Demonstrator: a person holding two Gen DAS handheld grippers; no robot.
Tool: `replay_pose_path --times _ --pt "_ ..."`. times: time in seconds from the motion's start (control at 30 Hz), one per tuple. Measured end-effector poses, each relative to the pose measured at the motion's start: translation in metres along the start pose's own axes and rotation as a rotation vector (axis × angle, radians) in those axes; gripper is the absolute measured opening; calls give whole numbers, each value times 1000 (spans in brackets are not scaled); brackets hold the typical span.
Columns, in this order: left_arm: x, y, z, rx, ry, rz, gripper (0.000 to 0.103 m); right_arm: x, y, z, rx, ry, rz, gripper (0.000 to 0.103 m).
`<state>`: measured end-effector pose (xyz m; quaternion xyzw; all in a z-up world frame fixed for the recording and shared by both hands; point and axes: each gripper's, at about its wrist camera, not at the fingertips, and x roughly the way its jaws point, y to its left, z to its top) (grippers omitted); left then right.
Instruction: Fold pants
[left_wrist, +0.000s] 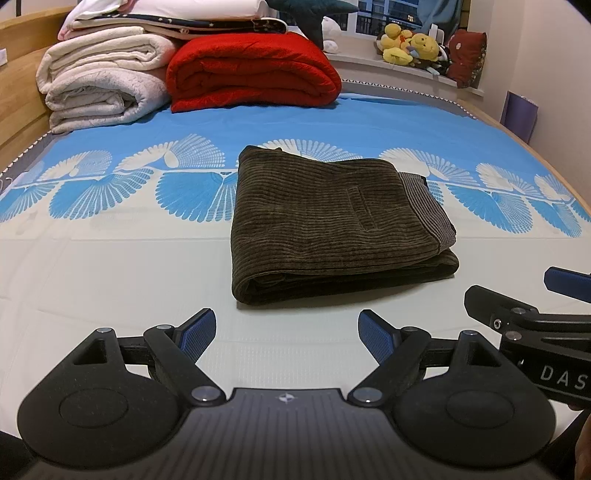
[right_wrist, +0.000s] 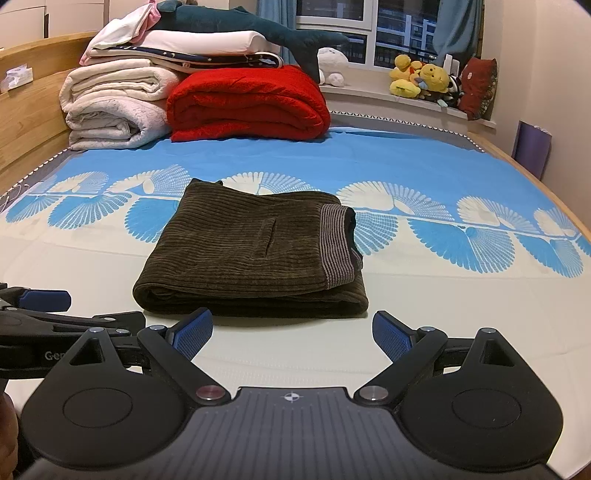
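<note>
Left gripper and right gripper held level, side by side, jaws spread wide, gripping nothing. Folded pants lying on bed just ahead of jaws.

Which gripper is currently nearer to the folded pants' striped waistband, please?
Right, though only slightly. The right gripper hovers open in front of the pants, roughly facing the waistband. The left gripper is open beside it, facing the pants' opposite side.
</note>
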<state>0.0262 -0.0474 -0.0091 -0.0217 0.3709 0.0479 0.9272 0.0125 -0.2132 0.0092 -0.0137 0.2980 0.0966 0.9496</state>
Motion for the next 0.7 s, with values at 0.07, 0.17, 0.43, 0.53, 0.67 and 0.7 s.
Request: replay_pose_path --times 0.07,0.17,0.43,0.53,0.67,0.7 --pt "0 0 0 1 0 0 88 0 0 0 1 0 0 94" --pt "0 0 0 2 -1 -1 88 0 1 0 1 0 -1 94" --pt "0 0 0 3 -1 -1 88 0 1 0 2 0 -1 94" --pt "1 0 0 2 -2 0 88 0 1 0 2 0 -1 94" --pt "0 -1 0 4 -5 -3 88 0 1 0 2 0 0 94" --pt "0 -1 0 5 -5 -2 89 0 1 0 2 0 -1 94"
